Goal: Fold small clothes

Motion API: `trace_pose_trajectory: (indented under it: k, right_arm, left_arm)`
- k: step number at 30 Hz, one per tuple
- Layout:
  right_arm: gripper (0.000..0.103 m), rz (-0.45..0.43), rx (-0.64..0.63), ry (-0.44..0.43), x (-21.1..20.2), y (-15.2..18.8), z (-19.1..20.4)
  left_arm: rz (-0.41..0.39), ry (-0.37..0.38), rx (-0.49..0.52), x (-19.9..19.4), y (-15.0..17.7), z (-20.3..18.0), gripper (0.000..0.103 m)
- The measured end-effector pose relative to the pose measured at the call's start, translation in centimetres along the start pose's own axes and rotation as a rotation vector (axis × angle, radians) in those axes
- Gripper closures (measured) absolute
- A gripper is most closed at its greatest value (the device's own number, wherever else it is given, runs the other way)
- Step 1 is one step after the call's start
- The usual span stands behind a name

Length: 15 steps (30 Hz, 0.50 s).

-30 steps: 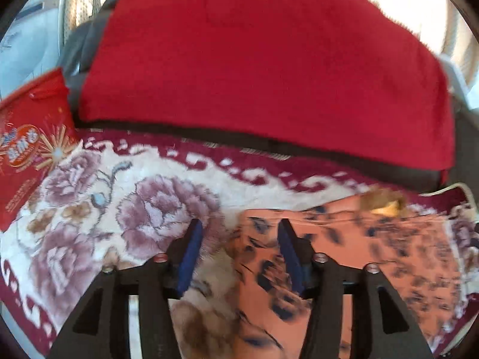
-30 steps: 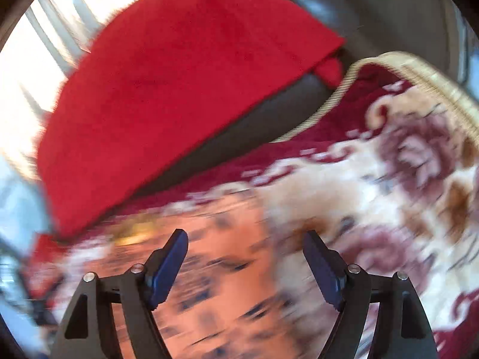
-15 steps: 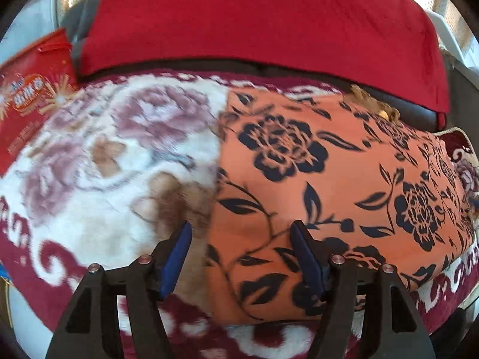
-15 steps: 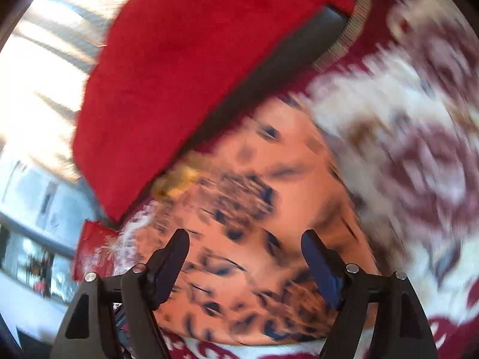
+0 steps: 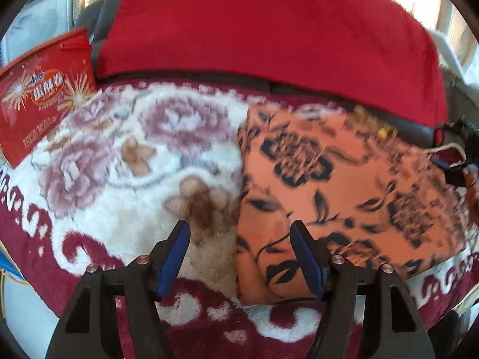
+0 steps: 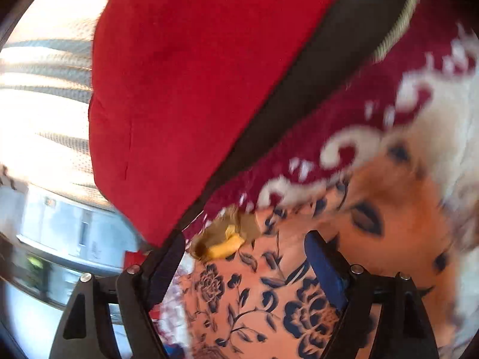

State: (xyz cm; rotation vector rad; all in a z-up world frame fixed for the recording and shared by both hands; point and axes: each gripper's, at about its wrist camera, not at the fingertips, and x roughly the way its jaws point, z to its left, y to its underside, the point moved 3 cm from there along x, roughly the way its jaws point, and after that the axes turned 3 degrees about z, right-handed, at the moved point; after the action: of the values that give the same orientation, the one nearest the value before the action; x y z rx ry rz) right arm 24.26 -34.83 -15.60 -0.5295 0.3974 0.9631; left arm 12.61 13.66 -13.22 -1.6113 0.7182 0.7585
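An orange garment with a dark flower print (image 5: 338, 191) lies flat on a plush floral blanket (image 5: 125, 161). My left gripper (image 5: 239, 248) is open and empty, hovering over the garment's near left edge. In the right wrist view the same garment (image 6: 269, 305) fills the lower middle, with a yellow-brown tag or trim (image 6: 224, 239) at its corner. My right gripper (image 6: 245, 257) is open and empty, low over that corner.
A red cushion cover (image 5: 269, 27) lies over a dark seat back behind the blanket; it also shows in the right wrist view (image 6: 191, 74). A red printed bag (image 5: 39, 95) lies at the left. The other gripper (image 5: 461, 161) shows at the far right edge.
Both grippers stay open. The left gripper has pulled back slightly over the garment's near left edge. The right gripper has swung down close to the garment's tagged corner.
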Motion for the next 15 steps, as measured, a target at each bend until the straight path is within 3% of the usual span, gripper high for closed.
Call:
trace_pose_trajectory:
  k: [3, 5, 9, 12, 15]
  right_arm:
    - [0.02, 0.003, 0.064, 0.103, 0.3, -0.7, -3.7]
    - [0.022, -0.012, 0.146, 0.051, 0.0, -1.3, -5.7]
    - [0.02, -0.101, 0.066, 0.034, -4.3, 0.2, -2.7]
    - [0.02, -0.119, -0.015, 0.033, -8.3, 4.4, -0.8]
    - [0.019, -0.14, -0.029, 0.019, -12.7, 11.1, -1.6]
  left_arm:
    - [-0.037, 0.065, 0.015, -0.3, -0.9, -1.5, 0.032]
    - [-0.034, 0.077, 0.051, 0.4, -0.9, -2.7, 0.028]
    - [0.115, 0.012, 0.076, 5.4, 0.6, -3.4, 0.025]
    - [0.097, 0.023, 0.02, 4.7, 0.6, -2.7, 0.024]
    - [0.063, 0.008, 0.015, 2.8, 0.5, -2.5, 0.024]
